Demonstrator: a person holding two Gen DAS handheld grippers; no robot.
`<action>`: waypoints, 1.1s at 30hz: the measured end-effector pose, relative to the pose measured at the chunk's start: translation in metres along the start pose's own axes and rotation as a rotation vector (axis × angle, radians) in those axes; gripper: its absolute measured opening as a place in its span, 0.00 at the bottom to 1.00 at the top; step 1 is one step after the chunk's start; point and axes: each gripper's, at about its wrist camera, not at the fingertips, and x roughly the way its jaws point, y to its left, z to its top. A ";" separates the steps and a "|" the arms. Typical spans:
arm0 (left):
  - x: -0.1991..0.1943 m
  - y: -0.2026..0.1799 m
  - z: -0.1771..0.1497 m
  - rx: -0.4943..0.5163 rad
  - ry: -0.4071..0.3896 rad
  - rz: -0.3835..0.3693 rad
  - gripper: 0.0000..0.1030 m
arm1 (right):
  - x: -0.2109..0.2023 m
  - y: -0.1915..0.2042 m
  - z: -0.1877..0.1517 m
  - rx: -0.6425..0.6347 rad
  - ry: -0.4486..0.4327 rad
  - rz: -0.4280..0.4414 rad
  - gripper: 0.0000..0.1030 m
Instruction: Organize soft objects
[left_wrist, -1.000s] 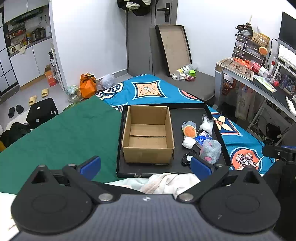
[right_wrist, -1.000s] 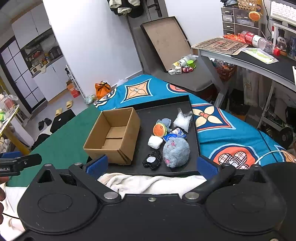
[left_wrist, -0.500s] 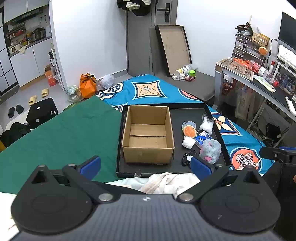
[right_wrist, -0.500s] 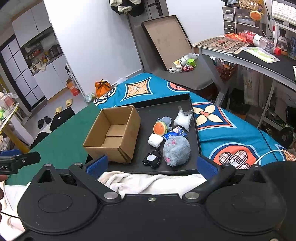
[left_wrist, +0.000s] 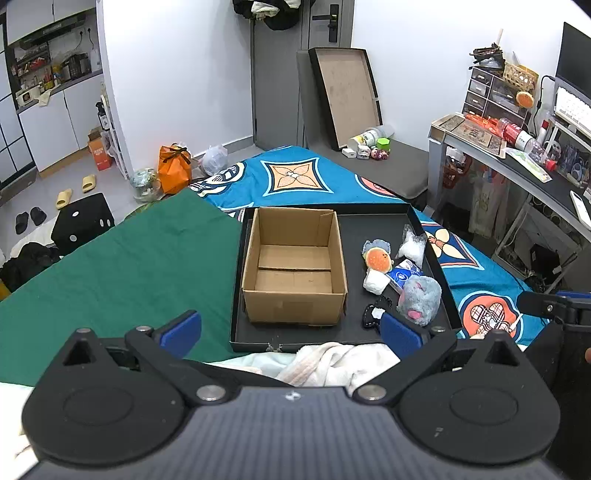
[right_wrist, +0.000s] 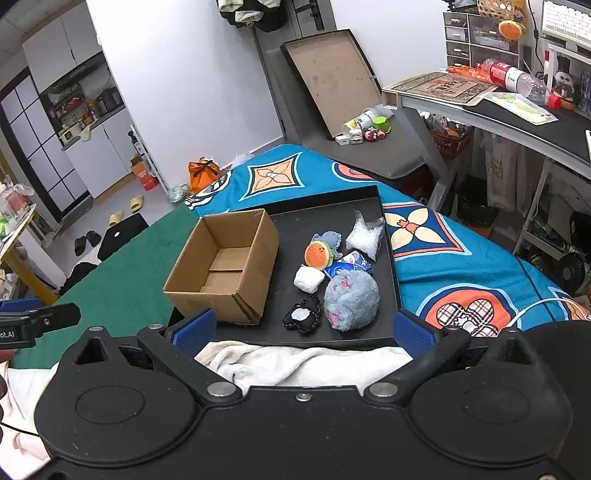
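An open, empty cardboard box (left_wrist: 295, 273) (right_wrist: 221, 266) stands at the left of a black tray (left_wrist: 351, 229) (right_wrist: 295, 225). To its right lie a grey plush (left_wrist: 421, 295) (right_wrist: 351, 301), an orange round plush (left_wrist: 377, 259) (right_wrist: 317, 254), a white soft roll (left_wrist: 375, 282) (right_wrist: 308, 278), a blue tissue pack (left_wrist: 404, 271) (right_wrist: 351, 262), a clear bag of white filling (left_wrist: 412, 247) (right_wrist: 364, 236) and a small black plush (left_wrist: 371, 315) (right_wrist: 301, 315). My left gripper (left_wrist: 291, 330) and right gripper (right_wrist: 303, 330) hover before the tray's near edge, both open and holding nothing.
A crumpled white towel (left_wrist: 332, 363) (right_wrist: 295, 362) lies against the tray's near edge. The tray rests on a bed with a green cloth (left_wrist: 129, 266) at left and a blue patterned cover (left_wrist: 295, 177) behind. A cluttered desk (right_wrist: 498, 107) stands at right.
Both grippers have stayed open and nearly still. Nothing on the tray has moved.
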 end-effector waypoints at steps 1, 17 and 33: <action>0.000 0.000 0.000 0.001 -0.001 0.001 0.99 | 0.000 0.000 0.000 0.000 0.000 0.000 1.00; 0.009 0.002 0.005 0.006 0.006 0.006 0.99 | 0.007 -0.005 0.004 0.011 0.004 -0.006 1.00; 0.016 0.001 0.010 -0.004 0.005 0.001 0.99 | 0.007 -0.009 0.010 0.007 -0.002 -0.022 1.00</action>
